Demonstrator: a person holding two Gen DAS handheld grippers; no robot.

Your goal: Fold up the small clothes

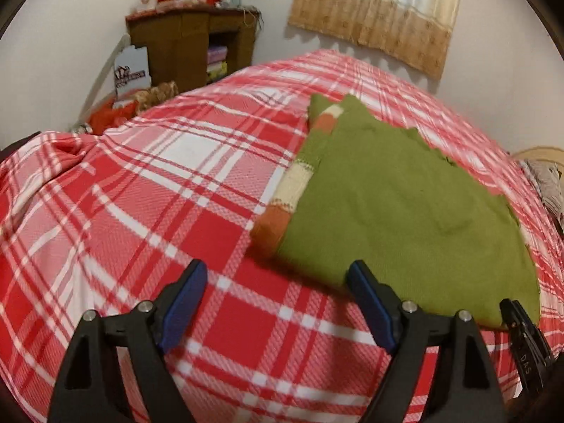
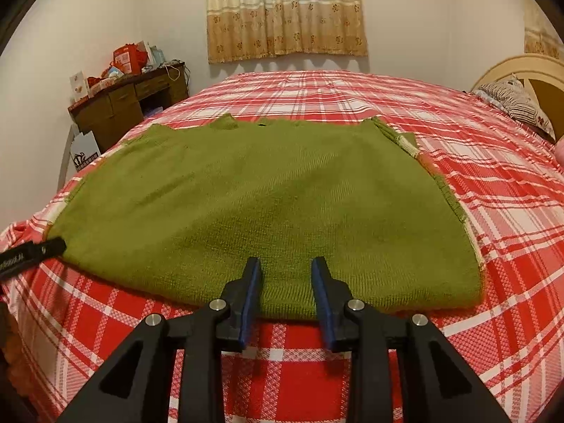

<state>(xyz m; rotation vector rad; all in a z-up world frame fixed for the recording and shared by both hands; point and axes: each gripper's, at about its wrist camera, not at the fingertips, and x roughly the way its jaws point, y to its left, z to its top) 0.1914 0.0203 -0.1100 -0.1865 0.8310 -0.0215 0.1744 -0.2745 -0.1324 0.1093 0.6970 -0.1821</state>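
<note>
Left gripper (image 1: pixel 276 275) hovering spread wide, nothing between; right gripper (image 2: pixel 286 264) part-open over green sweater (image 2: pixel 264 204) hem (lying flat on plaid bedspread (image 2: pixel 476 183)).

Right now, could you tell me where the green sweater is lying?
The green sweater lies flat on the red plaid bedspread, just ahead of the right claw; in the left wrist view it sits to the right, beyond the left claw.

A bed (image 2: pixel 405 105) covered with a red and white checked sheet (image 1: pixel 176 183), a little wrinkled at one corner. Lying flat on it, a folded green knitted garment (image 2: pixel 264 204) (cream and orange bands at its side edges). Near the headboard, a patterned pillow (image 2: pixel 518 102).
</note>
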